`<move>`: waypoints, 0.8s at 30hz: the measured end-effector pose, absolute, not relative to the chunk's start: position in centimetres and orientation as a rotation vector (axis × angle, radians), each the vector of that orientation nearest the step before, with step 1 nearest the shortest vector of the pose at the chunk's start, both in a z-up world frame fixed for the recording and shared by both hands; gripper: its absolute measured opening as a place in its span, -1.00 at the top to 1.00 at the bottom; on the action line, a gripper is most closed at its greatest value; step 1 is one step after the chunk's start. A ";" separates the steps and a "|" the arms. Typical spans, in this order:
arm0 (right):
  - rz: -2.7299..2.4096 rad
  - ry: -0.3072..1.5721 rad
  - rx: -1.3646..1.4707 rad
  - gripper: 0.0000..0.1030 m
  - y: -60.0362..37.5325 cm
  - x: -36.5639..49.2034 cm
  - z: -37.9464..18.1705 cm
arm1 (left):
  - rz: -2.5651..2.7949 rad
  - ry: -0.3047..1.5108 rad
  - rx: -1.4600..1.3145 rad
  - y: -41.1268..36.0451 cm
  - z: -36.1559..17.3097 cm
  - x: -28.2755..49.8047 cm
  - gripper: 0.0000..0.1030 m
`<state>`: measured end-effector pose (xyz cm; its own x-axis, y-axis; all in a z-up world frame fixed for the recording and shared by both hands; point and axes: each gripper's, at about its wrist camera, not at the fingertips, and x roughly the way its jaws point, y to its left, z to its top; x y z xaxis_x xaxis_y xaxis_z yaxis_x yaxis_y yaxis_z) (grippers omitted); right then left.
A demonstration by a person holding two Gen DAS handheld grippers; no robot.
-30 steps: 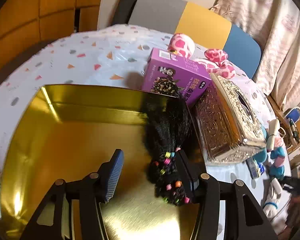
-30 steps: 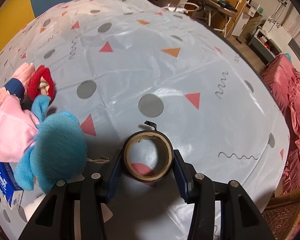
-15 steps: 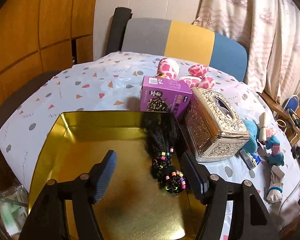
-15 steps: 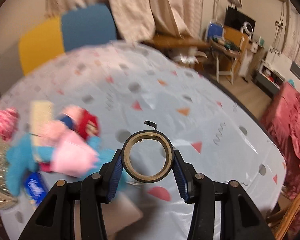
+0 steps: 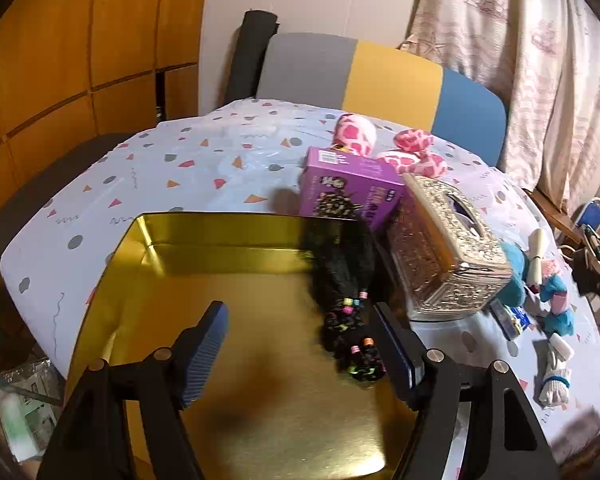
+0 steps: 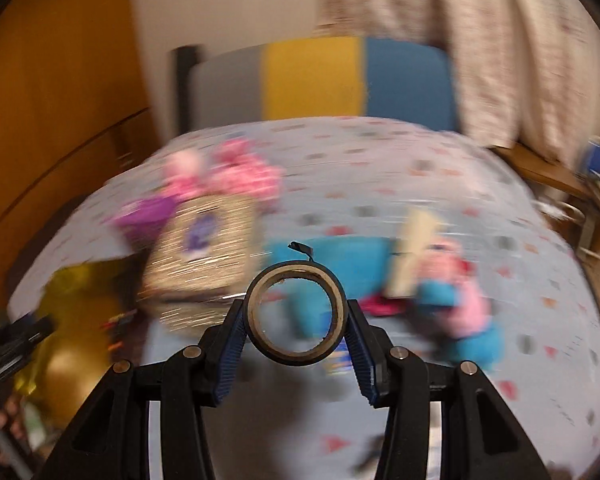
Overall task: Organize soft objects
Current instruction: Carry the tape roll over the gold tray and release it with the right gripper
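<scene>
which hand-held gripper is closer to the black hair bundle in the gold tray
Left. The left hand-held gripper hangs open right over the black hair bundle in the gold tray; the right hand-held gripper, clamping a tape roll, is off beyond the tray.

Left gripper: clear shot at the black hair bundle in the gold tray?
Probably yes. The left gripper is open above the gold tray, the black hair bundle lies uncovered beside its right finger, nothing between.
</scene>
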<state>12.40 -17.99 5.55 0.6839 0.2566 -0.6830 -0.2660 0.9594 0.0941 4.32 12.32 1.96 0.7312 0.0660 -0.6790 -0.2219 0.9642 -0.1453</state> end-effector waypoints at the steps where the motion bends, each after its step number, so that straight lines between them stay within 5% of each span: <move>1: 0.355 0.779 -0.022 0.06 -16.0 11.9 5.3 | 0.167 0.737 -0.224 12.5 1.9 4.3 -0.42; 24: 0.730 0.994 -0.360 0.05 2.9 7.2 -2.6 | 0.339 0.722 -0.345 20.5 1.1 1.9 -0.45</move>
<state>7.15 2.87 -2.58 0.3390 0.3895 -0.8564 -0.7005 0.7122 0.0466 1.85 20.54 1.07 0.7016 0.1811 -0.6892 -0.4148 0.8902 -0.1884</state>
